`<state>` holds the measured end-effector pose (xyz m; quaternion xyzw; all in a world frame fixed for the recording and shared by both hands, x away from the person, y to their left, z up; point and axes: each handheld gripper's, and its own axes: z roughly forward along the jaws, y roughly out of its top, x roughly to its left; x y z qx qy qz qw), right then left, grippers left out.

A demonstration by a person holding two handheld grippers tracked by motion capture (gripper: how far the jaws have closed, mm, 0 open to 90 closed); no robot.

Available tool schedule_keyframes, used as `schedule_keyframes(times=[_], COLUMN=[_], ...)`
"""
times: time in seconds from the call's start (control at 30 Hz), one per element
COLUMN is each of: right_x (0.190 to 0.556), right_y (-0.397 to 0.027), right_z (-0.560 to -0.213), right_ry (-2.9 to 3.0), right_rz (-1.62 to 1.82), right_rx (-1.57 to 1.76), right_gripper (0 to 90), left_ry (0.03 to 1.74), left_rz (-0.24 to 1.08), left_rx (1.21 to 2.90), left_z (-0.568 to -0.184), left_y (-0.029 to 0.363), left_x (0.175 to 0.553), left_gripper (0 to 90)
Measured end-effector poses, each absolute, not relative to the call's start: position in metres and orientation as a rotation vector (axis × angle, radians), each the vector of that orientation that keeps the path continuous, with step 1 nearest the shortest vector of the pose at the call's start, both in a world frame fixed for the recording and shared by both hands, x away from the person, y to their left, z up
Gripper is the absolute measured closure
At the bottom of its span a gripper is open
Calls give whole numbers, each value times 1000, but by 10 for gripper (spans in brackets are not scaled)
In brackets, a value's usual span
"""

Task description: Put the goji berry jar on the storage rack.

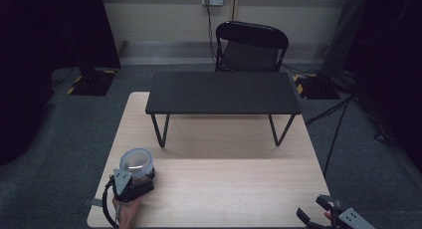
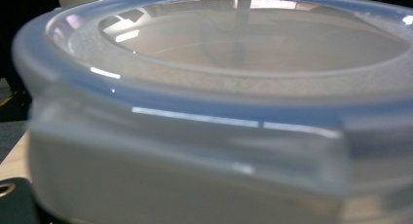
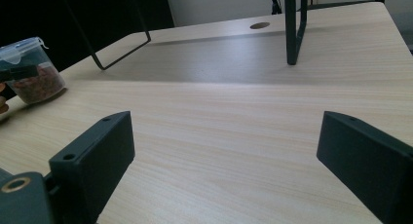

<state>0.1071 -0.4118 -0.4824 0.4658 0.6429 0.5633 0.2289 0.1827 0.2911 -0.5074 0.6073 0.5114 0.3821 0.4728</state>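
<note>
Left tongs [image 1: 133,181] gripped a lidded plastic tub [image 1: 136,162] of reddish-brown contents at the table's [image 1: 224,189] seven o'clock corner, apparently steadying it for lifting, while the right tongs [image 1: 318,211] waited wide open at five o'clock.

The high view looks down over my table [image 1: 219,189]; my left camera presses against the container [image 2: 204,112], probably blurring it; my right camera, low, shares it across the tabletop.
</note>
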Motion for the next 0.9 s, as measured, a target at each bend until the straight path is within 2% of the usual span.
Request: schedule_keyframes(times=[0.57,0.9], right_x=[107,107], right_y=[-414,-414], right_z=[-483,-483], right_ry=[1762,1763], right_rz=[1557,1557], right_rx=[1282,1281], right_gripper=[57,57], left_ry=[1133,1021], left_rz=[908,894], left_rx=[1508,1527], left_z=[-438,-376], left_y=[287,269], left_x=[190,216], left_gripper=[16,15])
